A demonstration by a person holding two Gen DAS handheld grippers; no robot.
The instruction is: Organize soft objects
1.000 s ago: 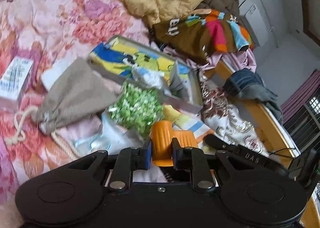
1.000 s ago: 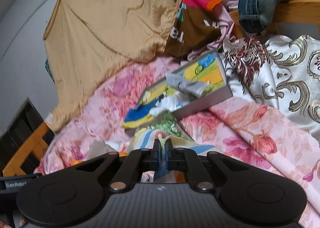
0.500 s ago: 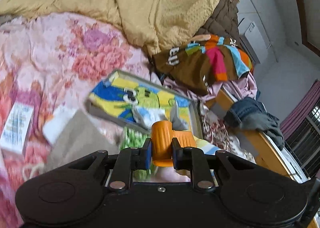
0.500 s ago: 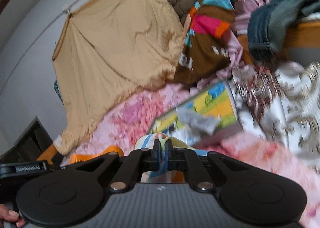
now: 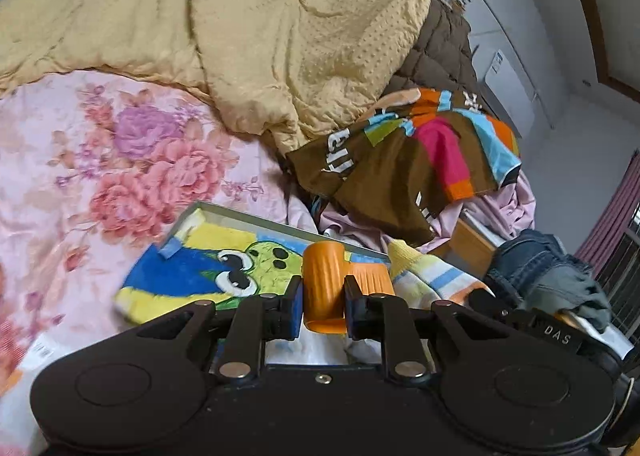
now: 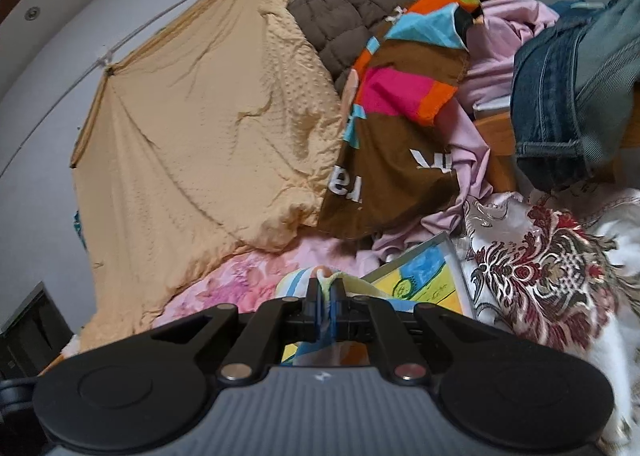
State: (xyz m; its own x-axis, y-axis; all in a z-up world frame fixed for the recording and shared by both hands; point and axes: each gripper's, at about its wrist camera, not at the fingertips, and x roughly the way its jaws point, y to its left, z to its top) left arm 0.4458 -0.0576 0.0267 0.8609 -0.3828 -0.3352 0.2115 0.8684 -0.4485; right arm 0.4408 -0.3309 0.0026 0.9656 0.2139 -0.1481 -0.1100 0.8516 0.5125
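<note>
While the left gripper point(image 5: 323, 298) clamps its two fingers on the cuff of an orange ribbed sock point(image 5: 324, 284), the right gripper point(image 6: 327, 306) pinches a fold of a pastel striped sock point(image 6: 304, 282) between jaws that are almost fully closed. In the left wrist view the orange sock stands upright between the finger pads, its remaining length running off to the right, where it touches the striped sock point(image 5: 428, 276) with its yellow, white and pale blue bands. Both socks are held above a shallow grey box point(image 5: 256, 220) lying on the pink floral bedsheet point(image 5: 120, 159). Inside the box lies a cartoon-printed cloth point(image 5: 208, 268) in blue, yellow and green, showing a frog-like face with large eyes. From the right wrist, the same box point(image 6: 448, 252) appears just beyond the gripper, its coloured lining partly hidden by the striped sock.

Behind the box, a yellow dotted blanket point(image 5: 260, 35) is heaped against a brown quilted jacket point(image 5: 436, 51). A brown garment with pink, orange and blue patches point(image 5: 404, 163) lies over lilac fabric point(image 5: 508, 207). Blue jeans point(image 6: 556, 95) hang over a wooden bed rail point(image 6: 496, 135), and a cream brocade cover with a dark red pattern point(image 6: 540, 268) lies to the right of the box.
</note>
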